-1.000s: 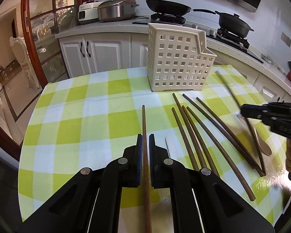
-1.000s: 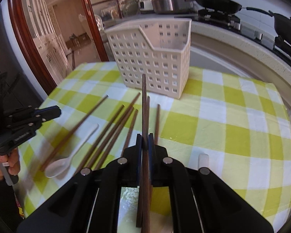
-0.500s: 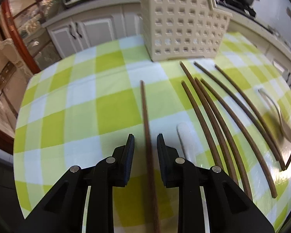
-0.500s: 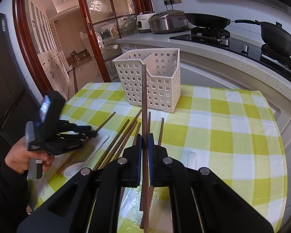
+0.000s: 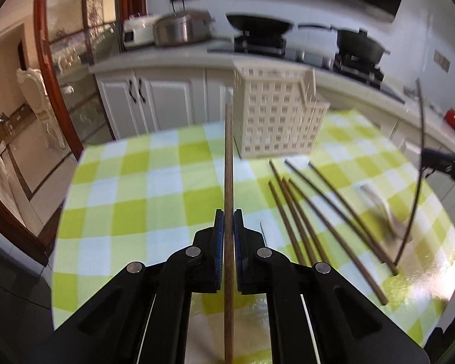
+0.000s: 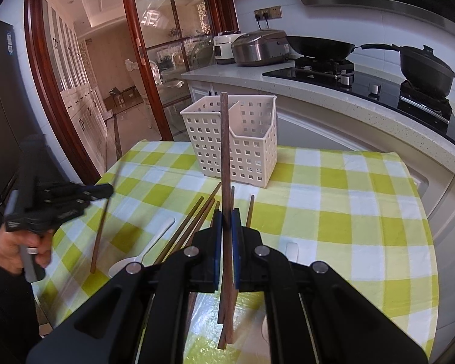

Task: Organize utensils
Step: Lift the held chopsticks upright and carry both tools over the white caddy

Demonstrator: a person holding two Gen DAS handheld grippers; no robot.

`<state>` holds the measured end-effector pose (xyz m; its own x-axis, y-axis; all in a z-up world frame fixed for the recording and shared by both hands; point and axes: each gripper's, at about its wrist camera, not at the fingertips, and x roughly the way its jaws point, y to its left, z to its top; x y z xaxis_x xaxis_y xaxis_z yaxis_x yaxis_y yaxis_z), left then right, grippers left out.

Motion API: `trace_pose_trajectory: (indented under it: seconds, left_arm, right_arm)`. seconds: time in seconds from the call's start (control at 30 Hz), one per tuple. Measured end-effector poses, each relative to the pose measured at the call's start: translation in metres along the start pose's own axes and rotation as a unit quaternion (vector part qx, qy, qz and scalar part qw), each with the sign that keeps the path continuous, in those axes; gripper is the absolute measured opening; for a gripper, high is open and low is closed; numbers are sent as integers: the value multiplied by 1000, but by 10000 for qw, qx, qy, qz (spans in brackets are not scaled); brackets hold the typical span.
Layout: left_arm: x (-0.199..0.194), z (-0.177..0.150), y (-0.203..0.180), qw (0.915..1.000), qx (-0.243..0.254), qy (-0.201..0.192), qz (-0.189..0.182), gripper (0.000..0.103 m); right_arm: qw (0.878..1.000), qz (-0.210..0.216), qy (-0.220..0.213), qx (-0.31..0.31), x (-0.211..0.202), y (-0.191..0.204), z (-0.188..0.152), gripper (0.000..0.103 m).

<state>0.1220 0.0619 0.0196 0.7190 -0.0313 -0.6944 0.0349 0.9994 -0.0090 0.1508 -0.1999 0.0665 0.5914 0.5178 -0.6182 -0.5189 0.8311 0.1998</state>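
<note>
Your left gripper (image 5: 228, 223) has just been closing its jaws and now clamps a brown chopstick (image 5: 228, 163), which half a second ago lay loose on the checked tablecloth (image 5: 142, 188) between open jaws. The chopstick is now off the cloth, tip toward 12 o'clock. Your right gripper (image 6: 226, 223) now sits higher above the table.

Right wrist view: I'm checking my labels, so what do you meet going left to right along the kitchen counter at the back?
White rice cooker → silver cooker → black wok → black lidded pot.
</note>
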Motion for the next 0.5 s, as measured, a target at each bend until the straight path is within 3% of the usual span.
trace_pose_trajectory:
  seconds: [0.27,0.5]
  left_arm:
    - [-41,10,-2,9987,-37,-500,35,6]
    - [-46,36,-5,9976,-85,-679,-56,5]
  right_arm:
    - [9999,12,-118,-17,-12,2,6,6]
    - [9998,-40,-168,-21,-12,1,30,6]
